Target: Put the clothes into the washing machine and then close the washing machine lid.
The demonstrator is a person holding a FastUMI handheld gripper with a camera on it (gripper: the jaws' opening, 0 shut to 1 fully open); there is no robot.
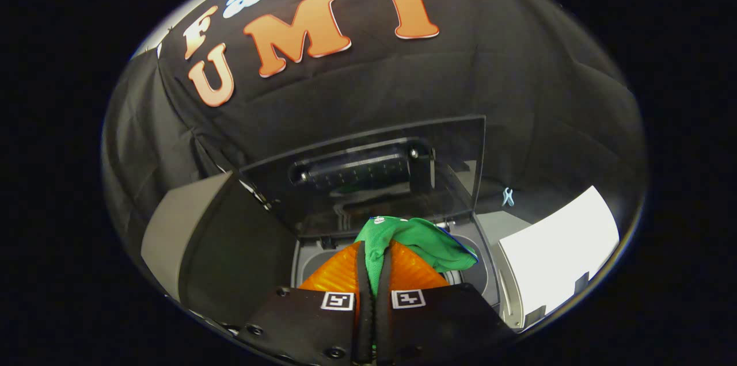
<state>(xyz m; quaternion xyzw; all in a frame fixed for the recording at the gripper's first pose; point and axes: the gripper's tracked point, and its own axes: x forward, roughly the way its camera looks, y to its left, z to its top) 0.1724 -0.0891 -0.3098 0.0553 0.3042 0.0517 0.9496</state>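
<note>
Item 1: tool (373, 265), 1 unit, with 2 fingers drawn close together and both pressing on a fold of cloth pinched between them.

Item 2: green garment (423, 239), 1 piece, mesh-textured with a narrow blue trim along its far edge. It is gripped at the fingertips and bunches up just ahead of them, drooping toward the right. It hangs above the washing machine's opening.

Item 3: washing machine (486, 274), 1 unit, grey top-loader. Its round drum opening shows just beyond and beside the fingers, partly hidden by them and by the garment. The grey rim runs around the opening on both sides, with open room visible to the right of the garment.

Item 4: lid (368, 182), 1 piece, dark and see-through, raised upright behind the opening and hinged at the rear edge. It leaves the way into the drum unobstructed from above.

Item 5: white panel (561, 245), 1 piece, lying beside the machine on the right.
</note>
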